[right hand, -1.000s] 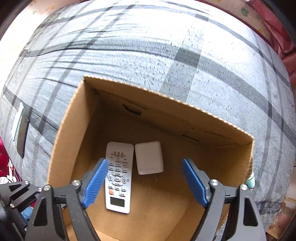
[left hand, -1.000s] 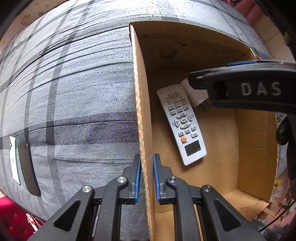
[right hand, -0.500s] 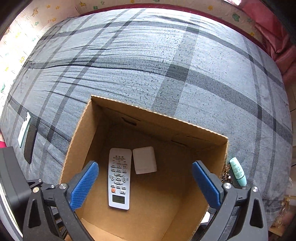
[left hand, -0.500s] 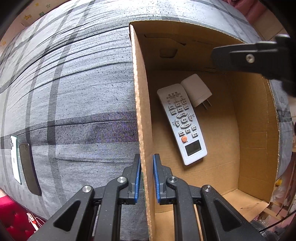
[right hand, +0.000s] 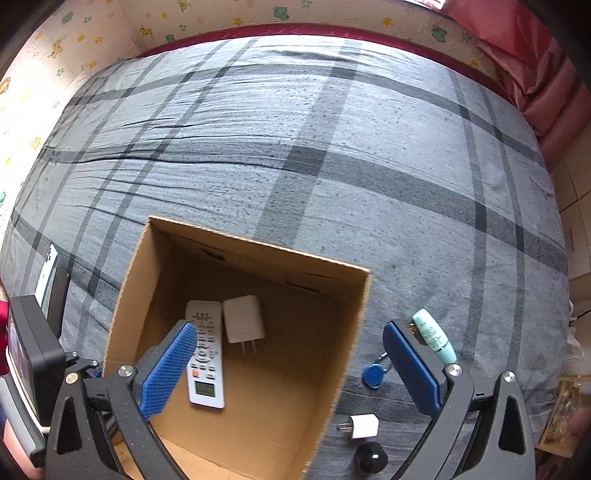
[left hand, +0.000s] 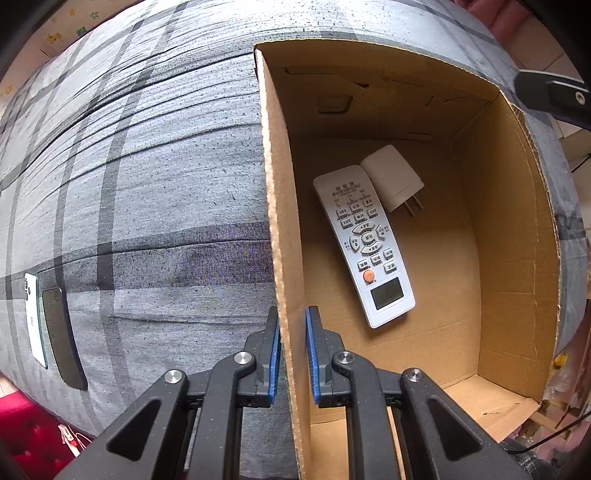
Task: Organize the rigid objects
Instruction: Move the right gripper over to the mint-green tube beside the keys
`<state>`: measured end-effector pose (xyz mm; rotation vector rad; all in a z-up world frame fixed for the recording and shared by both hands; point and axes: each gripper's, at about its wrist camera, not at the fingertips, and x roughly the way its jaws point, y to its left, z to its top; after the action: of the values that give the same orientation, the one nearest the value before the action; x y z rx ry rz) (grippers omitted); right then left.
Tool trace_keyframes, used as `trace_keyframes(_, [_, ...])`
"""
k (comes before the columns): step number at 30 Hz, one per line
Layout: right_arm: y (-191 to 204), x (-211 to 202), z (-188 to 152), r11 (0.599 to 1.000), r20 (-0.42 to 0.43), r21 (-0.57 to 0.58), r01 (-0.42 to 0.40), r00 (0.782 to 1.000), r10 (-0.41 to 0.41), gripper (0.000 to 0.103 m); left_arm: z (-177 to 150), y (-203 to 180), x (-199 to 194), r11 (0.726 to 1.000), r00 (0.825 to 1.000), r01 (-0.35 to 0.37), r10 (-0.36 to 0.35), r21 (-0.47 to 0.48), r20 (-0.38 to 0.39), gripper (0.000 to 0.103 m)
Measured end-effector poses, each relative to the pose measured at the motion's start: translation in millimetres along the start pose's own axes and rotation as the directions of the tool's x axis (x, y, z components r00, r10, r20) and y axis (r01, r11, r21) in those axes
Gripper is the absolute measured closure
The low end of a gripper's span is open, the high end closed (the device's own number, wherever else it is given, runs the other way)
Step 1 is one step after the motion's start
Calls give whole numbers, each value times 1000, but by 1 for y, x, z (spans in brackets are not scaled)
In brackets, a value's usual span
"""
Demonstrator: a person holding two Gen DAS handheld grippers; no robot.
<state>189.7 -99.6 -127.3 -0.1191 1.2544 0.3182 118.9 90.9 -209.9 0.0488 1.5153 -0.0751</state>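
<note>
A bed covered by a grey plaid sheet with darker crossing stripes [right hand: 332, 147] fills most of both views, and shallow creases run across the cloth toward its left edge. A dark red border of the mattress [right hand: 295, 30] shows along the far edge. Beyond it stands a cream wall panel printed with small green and yellow figures [right hand: 221, 14]. Glossy pink fabric [right hand: 535, 74] lies bunched at the far right corner. A red tufted surface [left hand: 26, 435] shows below the near left corner of the bed.

Grey plaid bedsheet [right hand: 332, 155]; cartoon-print wall [right hand: 258, 14] behind; pink curtain [right hand: 517, 48] at right.
</note>
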Motion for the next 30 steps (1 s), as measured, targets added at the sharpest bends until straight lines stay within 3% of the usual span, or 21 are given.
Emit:
trace_keyframes(15, [-91,-1,-9,993,-29,99,57,998,-55,0,1,1,0,1000,1000,-3,3,-9,-2,90])
trace_keyframes(30, [-162,38,-25,985,-100,156,69,994,-54,0,6,5,2,1000,1000,0,-1,-30,-18,90])
